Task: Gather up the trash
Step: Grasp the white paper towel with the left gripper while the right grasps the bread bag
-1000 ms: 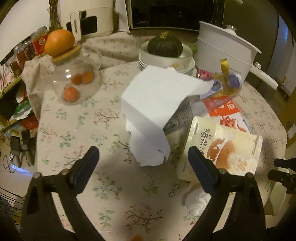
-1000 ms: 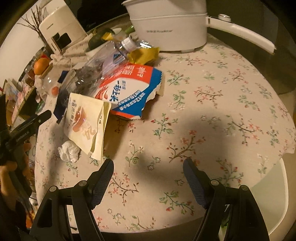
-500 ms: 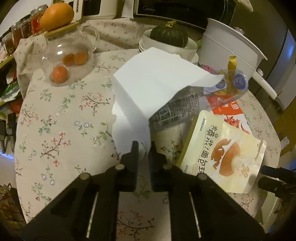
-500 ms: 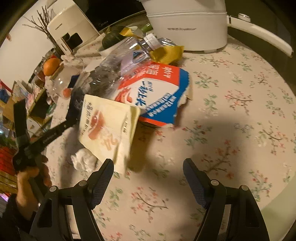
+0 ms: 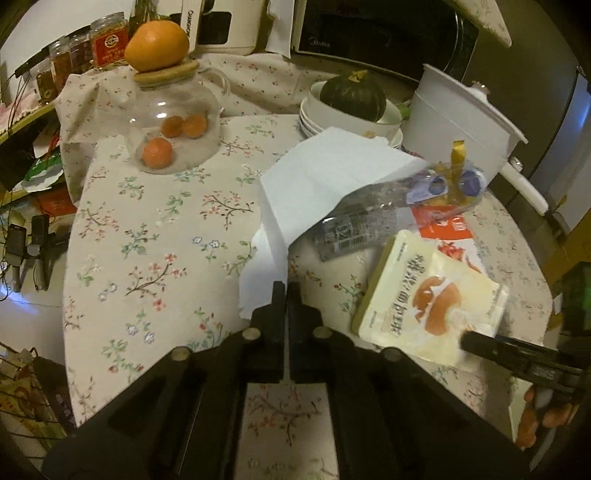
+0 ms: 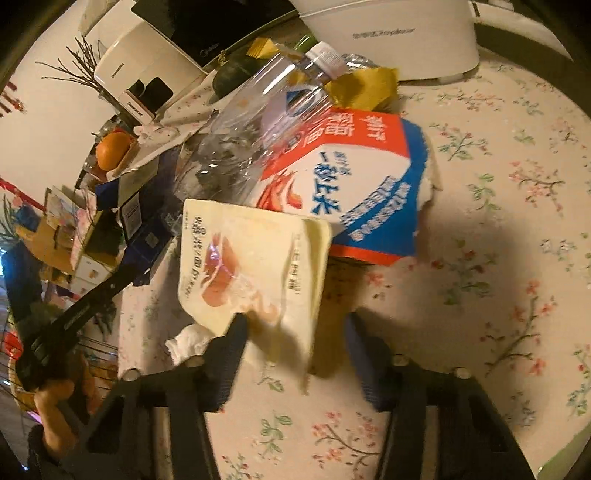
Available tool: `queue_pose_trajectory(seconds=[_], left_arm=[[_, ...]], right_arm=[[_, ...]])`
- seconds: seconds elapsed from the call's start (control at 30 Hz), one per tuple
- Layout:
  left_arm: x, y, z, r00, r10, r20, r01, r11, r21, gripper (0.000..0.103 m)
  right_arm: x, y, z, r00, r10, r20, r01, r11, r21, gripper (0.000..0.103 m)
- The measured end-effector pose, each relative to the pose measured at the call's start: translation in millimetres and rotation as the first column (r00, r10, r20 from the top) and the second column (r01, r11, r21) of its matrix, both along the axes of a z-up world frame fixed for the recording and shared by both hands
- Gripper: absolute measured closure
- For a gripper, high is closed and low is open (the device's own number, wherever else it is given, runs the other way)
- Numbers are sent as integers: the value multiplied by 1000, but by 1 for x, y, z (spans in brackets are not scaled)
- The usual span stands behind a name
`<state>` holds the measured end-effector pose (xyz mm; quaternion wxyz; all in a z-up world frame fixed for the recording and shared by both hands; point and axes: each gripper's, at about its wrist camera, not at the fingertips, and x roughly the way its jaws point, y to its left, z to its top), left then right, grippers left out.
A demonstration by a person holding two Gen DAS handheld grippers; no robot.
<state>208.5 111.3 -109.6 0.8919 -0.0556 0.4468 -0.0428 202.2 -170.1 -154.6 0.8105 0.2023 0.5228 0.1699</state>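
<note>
My left gripper (image 5: 286, 291) is shut on the near edge of a white sheet of paper (image 5: 325, 181) that drapes over a clear plastic bottle (image 5: 373, 218). A cream food pouch (image 5: 432, 299) lies to the right of it, over a red, white and blue wrapper (image 5: 447, 225). My right gripper (image 6: 295, 328) is open, its fingers on either side of the pouch's (image 6: 255, 269) near edge. The bottle (image 6: 258, 122), the wrapper (image 6: 354, 184), a yellow wrapper (image 6: 365, 88) and a crumpled tissue (image 6: 188, 341) lie close by.
On the floral tablecloth (image 5: 155, 236) stand a glass jar with oranges (image 5: 171, 125), stacked bowls holding a dark squash (image 5: 351, 99) and a white electric pot (image 5: 458, 114). A microwave (image 5: 376, 33) sits behind. The table edge (image 6: 576, 417) is near at the right.
My left gripper has closed on the paper's edge. My right gripper has moved forward to the cream pouch, which now sits between its open fingers.
</note>
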Motion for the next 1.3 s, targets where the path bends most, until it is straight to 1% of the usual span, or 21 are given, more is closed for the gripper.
queue_pose_trajectory(seconds=[0.03,0.13,0.27,0.4,0.47,0.63,0.7,0.77,0.8,0.83,0.87,0.9,0.93,0.97,1.0,1.03,1.07,1.13,1.3], left_arm=[[-4,1,4,1000,3,4,-3,1000,-5,102],[-15,1,17,1000,3,23,-2,1000,-19,102],[-31,-1,35,998,-3,59,5,999,-49,102],[-46,-4,48,997,-12,76,18,996,-82,102],[-52,-6,52,996,-17,83,24,996,-82,102],[-63,-8,49,998,-35,58,39,996,-82,102],[-68,-8,50,998,-38,55,41,997,-58,102],[-70,-6,48,999,-36,34,37,999,-31,102],[-71,-3,45,999,-30,11,31,999,-23,102],[-71,0,41,1000,-12,-3,12,1000,-9,102],[-69,2,36,1000,-2,-26,3,1000,22,95],[-67,5,30,999,-4,-47,6,999,37,89],[-66,5,26,998,-4,-56,6,999,37,68],[-65,6,23,998,-8,-62,10,999,36,47],[-65,6,20,998,-10,-60,12,999,42,40],[-65,5,20,999,-9,-46,12,998,59,37],[-64,4,20,999,-13,-33,15,997,76,36],[-61,4,19,1000,-15,-14,16,996,86,35],[-51,-1,12,999,-47,-17,49,996,77,34]], right_arm=[[0,2,1,1000,8,3,-8,1000,4,86],[-4,6,11,999,26,26,-27,1000,10,95],[-14,4,36,995,47,91,-49,998,26,97],[-28,-4,65,986,55,156,-63,997,42,98],[-35,-9,75,982,64,179,-71,997,34,98],[-49,-30,84,981,58,185,-59,998,-3,98],[-56,-43,82,983,61,175,-59,998,-12,98],[-57,-51,76,989,50,136,-50,999,-3,97],[-57,-54,72,992,41,115,-41,999,0,90],[-55,-57,68,995,33,90,-33,999,0,77],[-54,-60,64,997,23,71,-23,1000,-1,67],[-53,-63,61,998,7,66,-6,1000,-3,47],[-52,-65,59,998,-5,70,5,1000,-3,35],[-49,-65,57,998,-10,68,10,1000,-3,34],[-48,-64,55,998,-12,64,12,1000,0,34],[-45,-63,52,998,-16,61,15,1000,7,34],[-43,-63,50,998,-21,58,20,1000,13,34],[-36,-58,43,999,-28,46,26,999,28,34],[-23,-40,27,999,-30,16,30,999,37,34]])
